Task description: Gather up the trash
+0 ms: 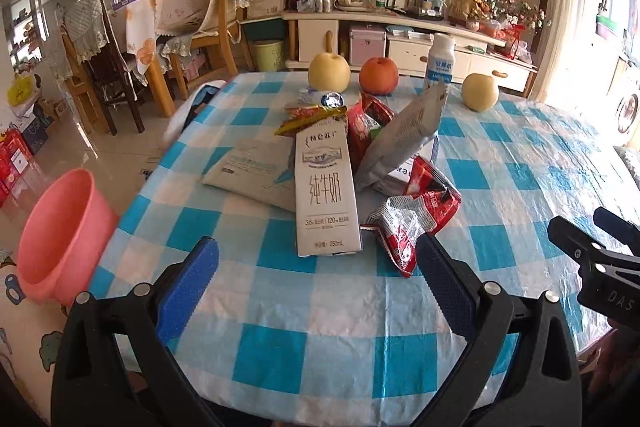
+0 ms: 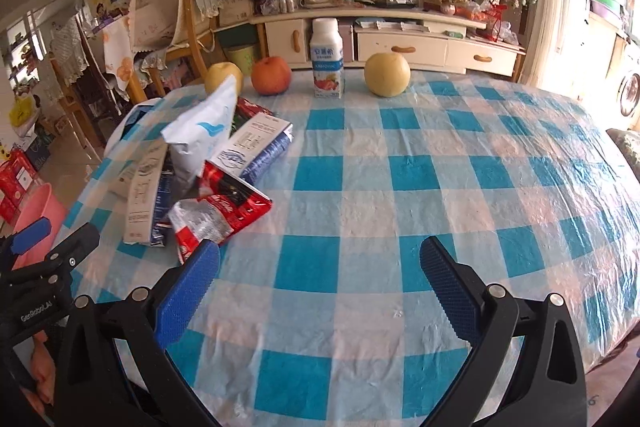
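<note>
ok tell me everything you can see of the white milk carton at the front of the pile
The milk carton is a tall white paperboard box with grey Chinese lettering, a small landscape picture and fine print. It lies flat, printed face up, on the checked tablecloth, bottom end toward the open left claw. Wrappers crowd its far end and right side.

Tabletop [image 1: 320, 343]: blue-and-white checked cloth.
Left part: milk carton [image 1: 326, 191], red wrappers [image 1: 416, 223], grey pouch [image 1: 404, 139], flat envelope [image 1: 256, 171], heaped together.
Far edge: two pears [image 1: 329, 70], apple [image 1: 378, 75], yogurt bottle [image 2: 327, 63].
</note>
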`<state>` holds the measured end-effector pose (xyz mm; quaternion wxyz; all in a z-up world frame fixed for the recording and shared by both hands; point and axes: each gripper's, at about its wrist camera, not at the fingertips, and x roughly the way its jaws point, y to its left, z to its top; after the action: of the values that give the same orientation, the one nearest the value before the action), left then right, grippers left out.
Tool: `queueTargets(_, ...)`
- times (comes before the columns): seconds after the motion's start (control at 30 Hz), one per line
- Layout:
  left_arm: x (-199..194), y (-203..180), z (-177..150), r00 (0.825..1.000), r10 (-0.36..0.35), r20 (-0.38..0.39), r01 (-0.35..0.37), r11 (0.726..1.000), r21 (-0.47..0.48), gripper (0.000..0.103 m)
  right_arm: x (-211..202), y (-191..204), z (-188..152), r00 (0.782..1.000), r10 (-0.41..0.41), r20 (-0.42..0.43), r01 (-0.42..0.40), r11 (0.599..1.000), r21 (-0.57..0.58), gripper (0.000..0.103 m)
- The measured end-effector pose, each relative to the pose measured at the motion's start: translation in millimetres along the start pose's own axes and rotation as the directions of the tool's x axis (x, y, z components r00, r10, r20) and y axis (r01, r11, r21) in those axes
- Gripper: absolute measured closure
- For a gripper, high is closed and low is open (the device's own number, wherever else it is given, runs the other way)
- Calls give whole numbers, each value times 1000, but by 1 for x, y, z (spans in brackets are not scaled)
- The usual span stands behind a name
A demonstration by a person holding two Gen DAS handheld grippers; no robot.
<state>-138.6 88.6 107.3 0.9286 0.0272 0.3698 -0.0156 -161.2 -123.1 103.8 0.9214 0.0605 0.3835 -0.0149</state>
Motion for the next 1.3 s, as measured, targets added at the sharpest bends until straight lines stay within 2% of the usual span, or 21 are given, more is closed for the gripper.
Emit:
queueTargets(0.2, -39, 20, 6, 997, 4, 81, -3, 1000, -15, 4, -49, 18, -1, 990, 63, 124, -64, 998, 3, 4)
queueTargets(0.5, -87, 41, 13, 976, 65, 209, -60, 998, -31, 4, -103, 42, -7, 954, 28, 299, -14, 999, -49, 4)
queueTargets(0.67, -104, 45, 14, 966, 74, 248, -68, 997, -34, 4, -122, 51, -10, 928, 28, 372, 0, 997, -73, 4)
queueTargets(0.97, -125, 46, 14, 953, 81, 292, -74, 997, -36, 4, -137, 65, -16, 903, 27, 428, 26, 993, -117, 4)
queueTargets(1.3, -131, 52, 14, 948, 91, 306, -78, 995, -53, 4, -138, 64, -18, 904, 41, 425, 17, 991, -132, 4)
